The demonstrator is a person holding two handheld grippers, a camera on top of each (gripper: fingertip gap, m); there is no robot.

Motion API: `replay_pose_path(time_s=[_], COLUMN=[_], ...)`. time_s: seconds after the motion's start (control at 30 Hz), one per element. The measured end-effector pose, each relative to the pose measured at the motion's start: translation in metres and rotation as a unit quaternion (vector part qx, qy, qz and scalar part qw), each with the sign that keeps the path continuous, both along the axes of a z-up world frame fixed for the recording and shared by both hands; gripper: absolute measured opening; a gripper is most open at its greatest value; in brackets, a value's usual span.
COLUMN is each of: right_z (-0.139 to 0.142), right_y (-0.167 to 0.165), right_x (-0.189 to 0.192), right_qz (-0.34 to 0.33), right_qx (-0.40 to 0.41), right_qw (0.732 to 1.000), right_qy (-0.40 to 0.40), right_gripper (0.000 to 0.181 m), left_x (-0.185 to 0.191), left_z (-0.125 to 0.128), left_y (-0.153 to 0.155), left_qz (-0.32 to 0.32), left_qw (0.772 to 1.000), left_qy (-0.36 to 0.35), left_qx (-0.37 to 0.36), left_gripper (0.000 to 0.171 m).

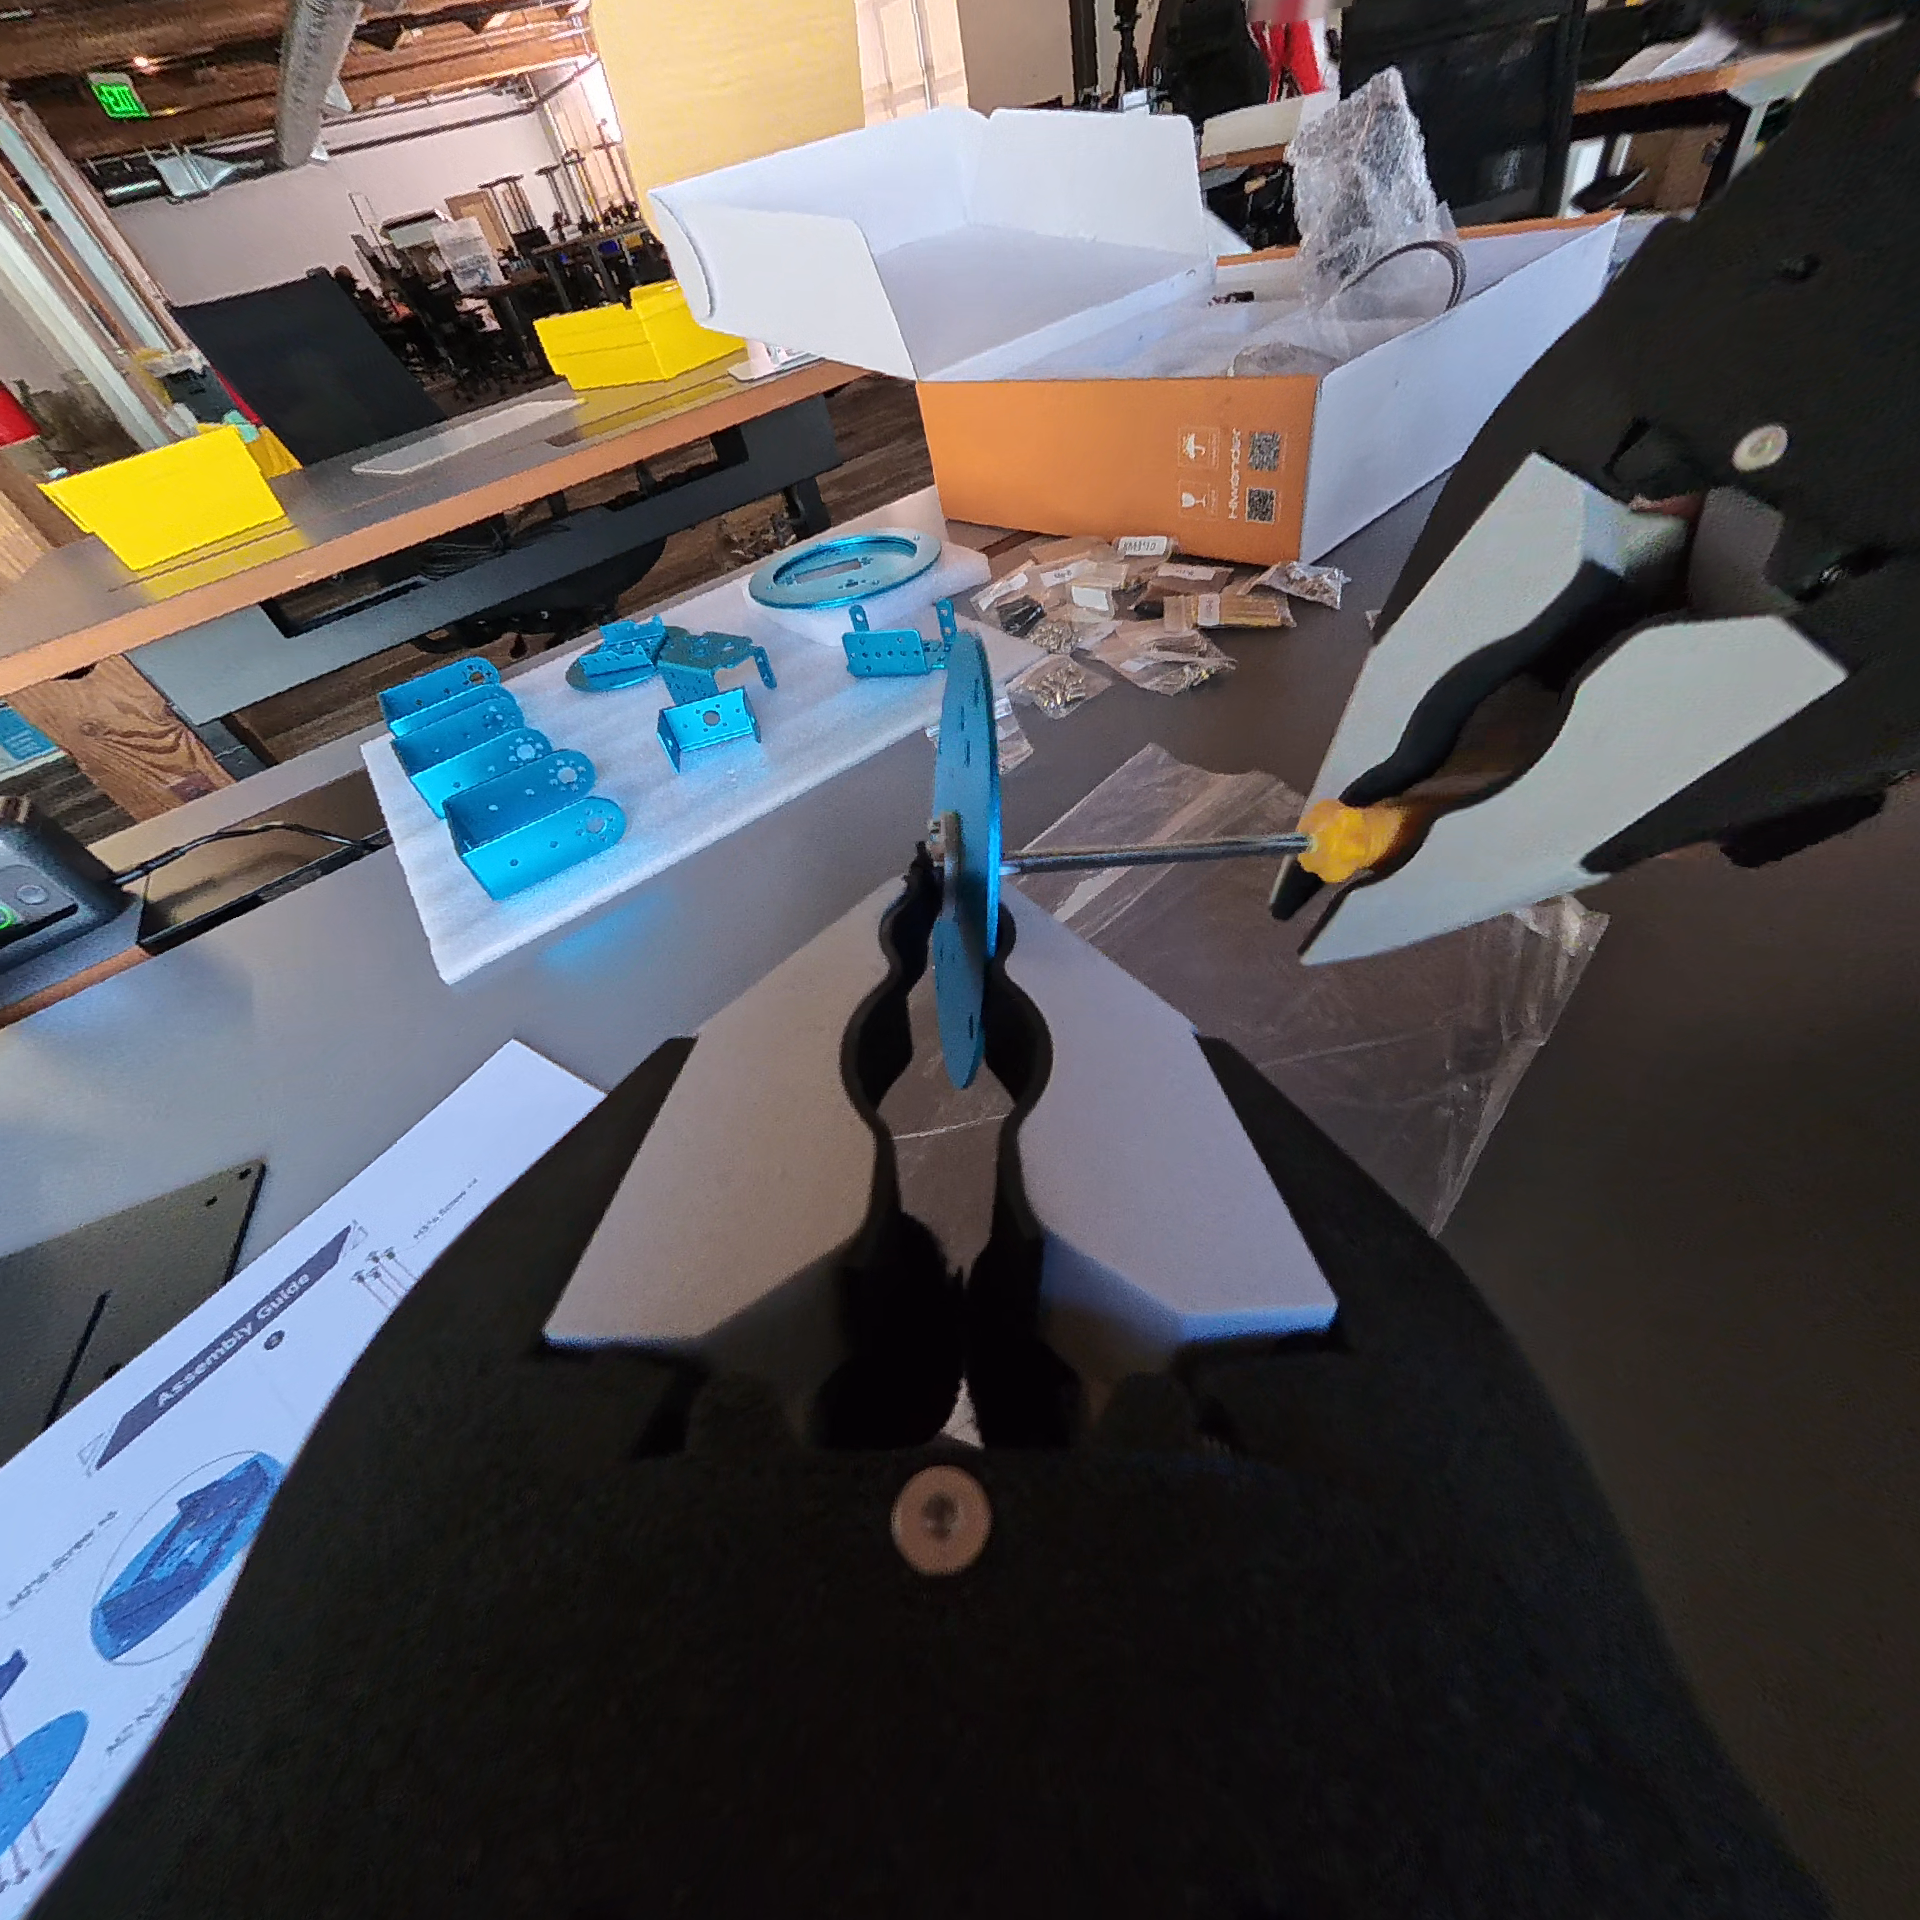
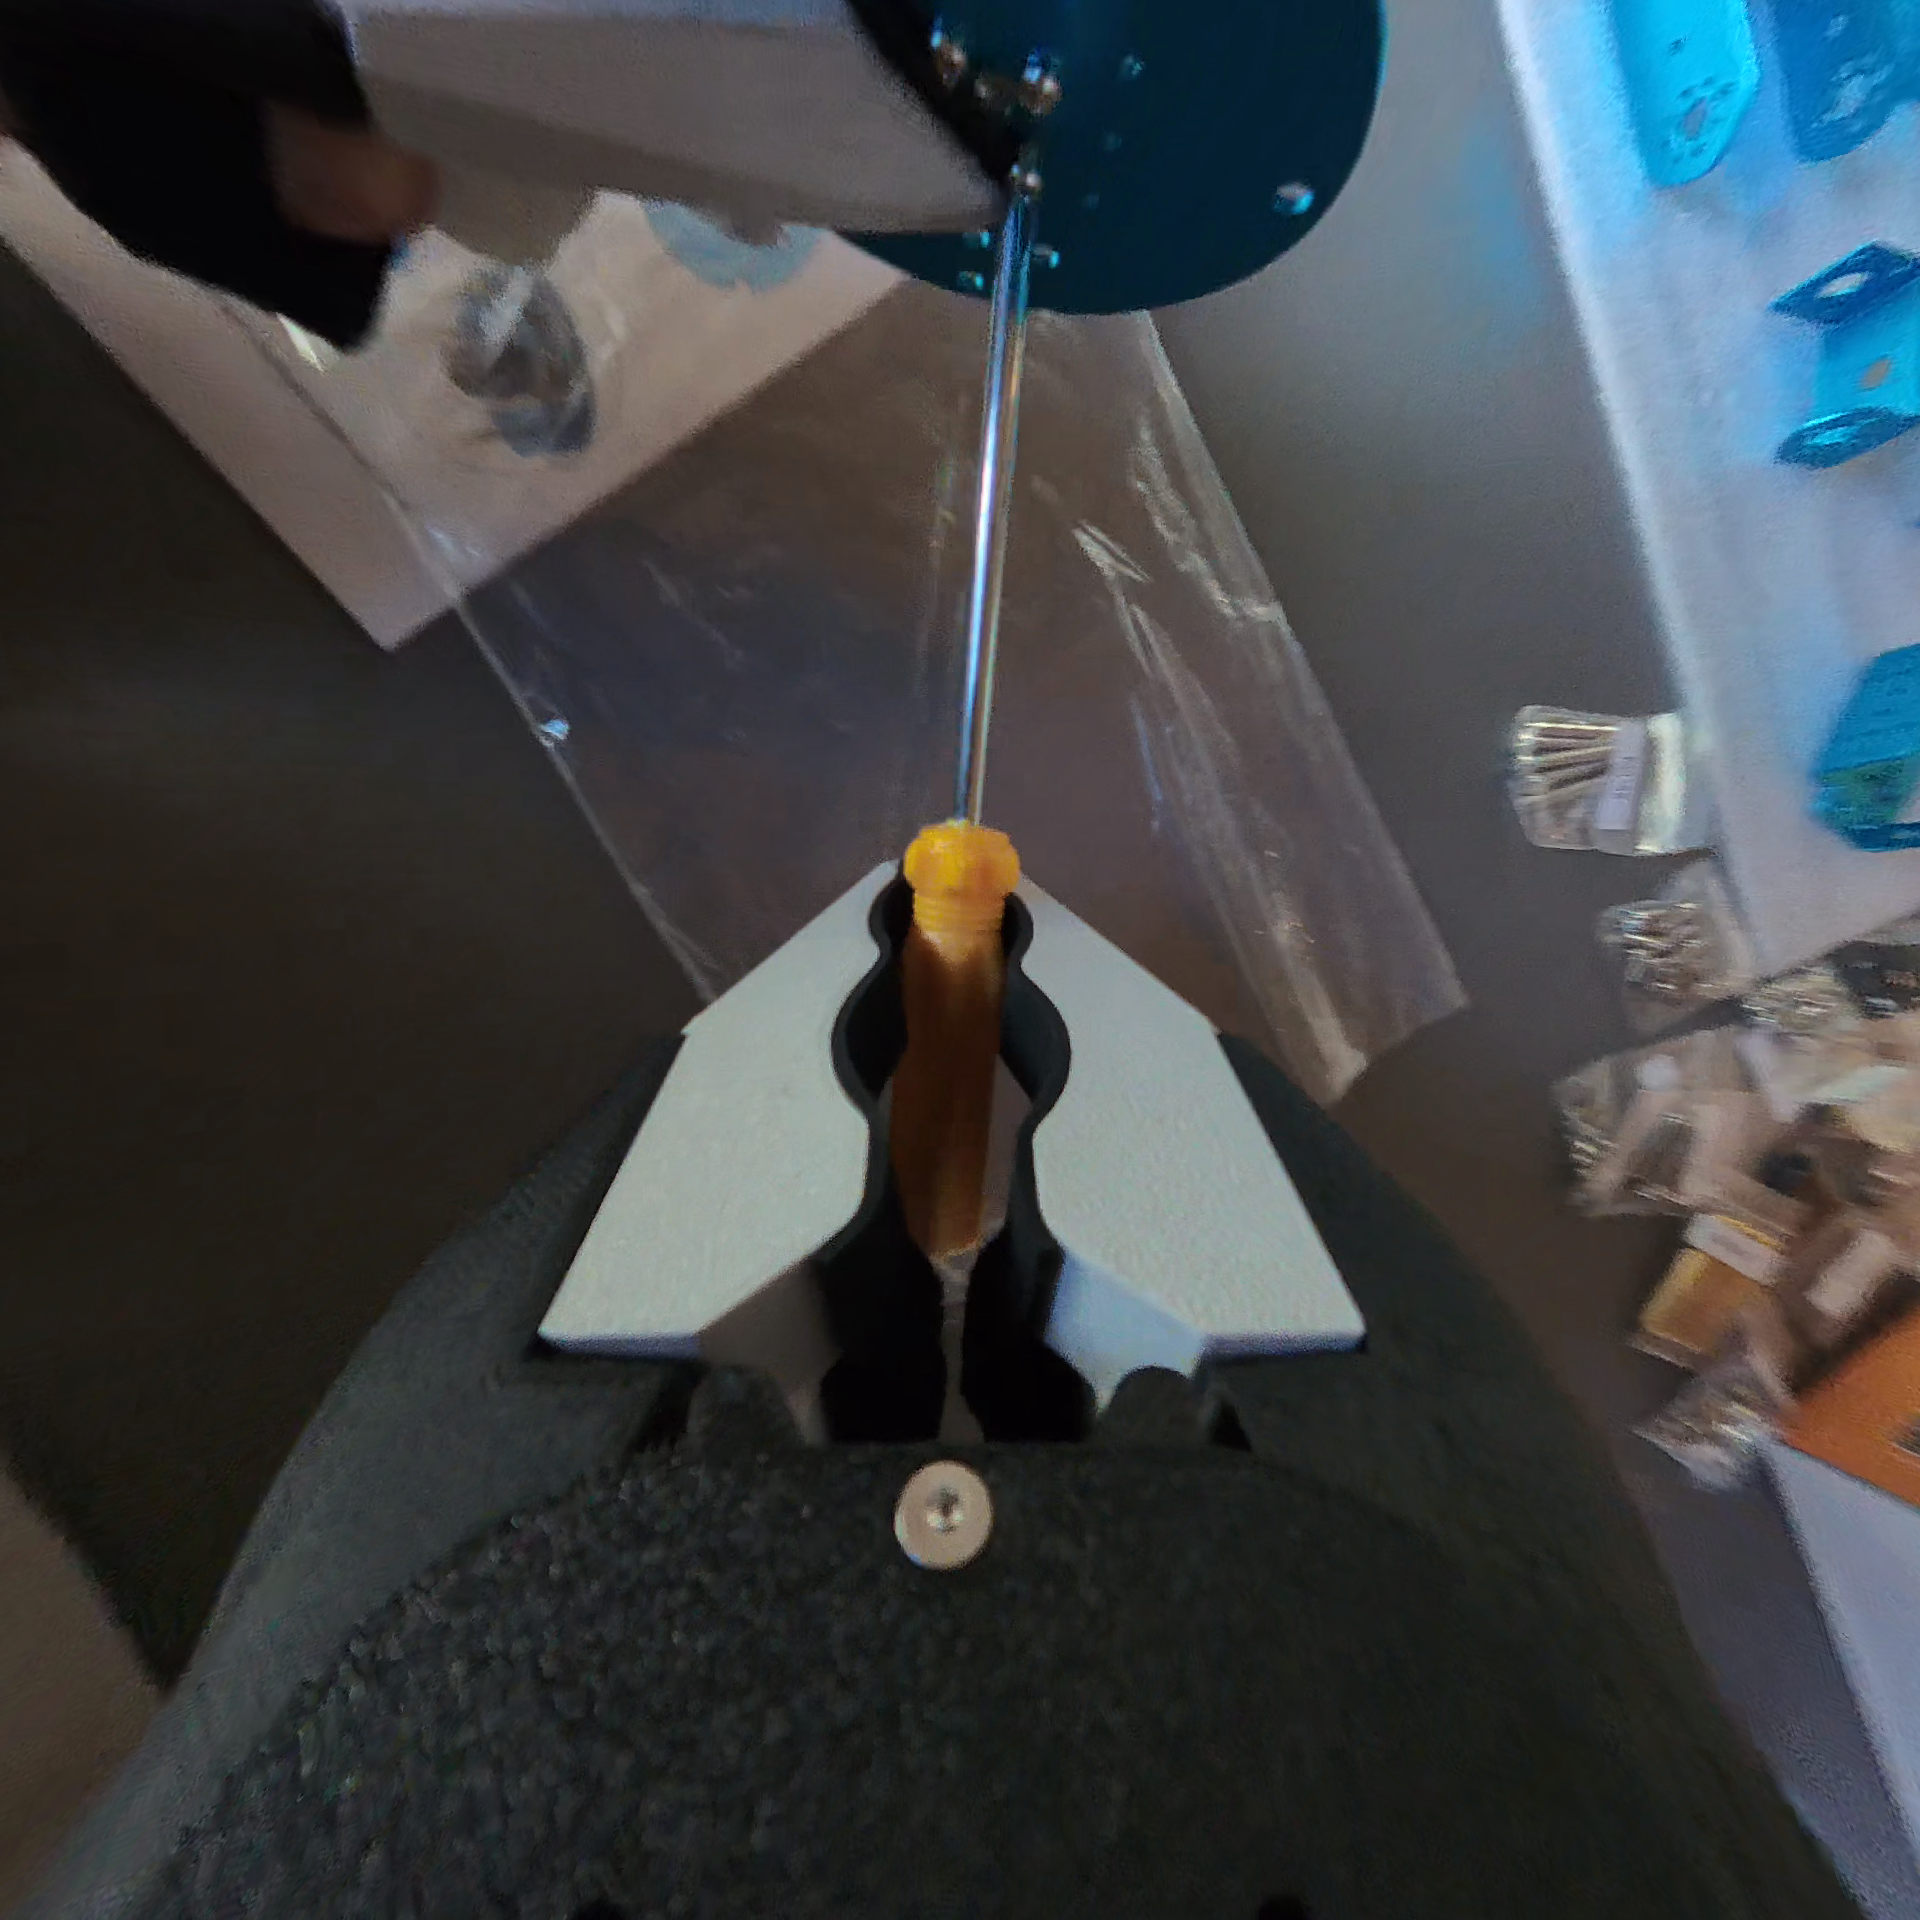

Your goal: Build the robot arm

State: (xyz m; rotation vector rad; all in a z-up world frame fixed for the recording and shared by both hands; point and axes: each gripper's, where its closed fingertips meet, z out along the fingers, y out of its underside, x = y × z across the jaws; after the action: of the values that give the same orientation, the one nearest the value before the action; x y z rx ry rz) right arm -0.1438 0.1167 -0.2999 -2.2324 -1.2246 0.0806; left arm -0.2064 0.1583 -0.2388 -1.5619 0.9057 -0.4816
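Note:
My left gripper (image 1: 951,883) is shut on a blue round metal plate (image 1: 964,831) with small holes, held on edge above the grey table. My right gripper (image 2: 951,883) is shut on an orange-handled screwdriver (image 2: 948,1039). Its steel shaft (image 2: 995,520) reaches to a screw on the blue plate (image 2: 1164,156). In the left wrist view the right gripper (image 1: 1320,862) comes in from the right, and the screwdriver (image 1: 1351,831) meets the plate's right face next to a small metal piece on its far side.
A white foam sheet (image 1: 665,821) carries several blue brackets (image 1: 520,790) and a blue ring (image 1: 847,566). Small bags of screws (image 1: 1132,623) lie by an open orange and white box (image 1: 1195,457). A clear plastic bag (image 1: 1299,997) and a printed booklet (image 1: 260,1403) lie on the table. Left tips to right tips: about 10 cm.

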Motion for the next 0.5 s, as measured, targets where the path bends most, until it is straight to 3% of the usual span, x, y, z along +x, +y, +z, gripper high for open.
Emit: replay_pose_path(time_s=[0.13, 0.5], right_z=[0.003, 0.007], right_y=[0.006, -0.011], right_x=[0.011, -0.008], right_qz=[-0.01, -0.017], right_qx=[0.051, -0.11], right_qw=[0.994, 0.988], right_qy=[-0.094, 0.104], right_gripper=[0.011, 0.012], left_x=[0.001, 0.001], left_z=[-0.018, -0.007], left_y=[0.006, 0.002], left_qz=[0.039, 0.007], left_qw=[0.995, 1.0], left_qy=[0.085, -0.005], left_qx=[0.019, -0.029], left_gripper=[0.007, 0.007])
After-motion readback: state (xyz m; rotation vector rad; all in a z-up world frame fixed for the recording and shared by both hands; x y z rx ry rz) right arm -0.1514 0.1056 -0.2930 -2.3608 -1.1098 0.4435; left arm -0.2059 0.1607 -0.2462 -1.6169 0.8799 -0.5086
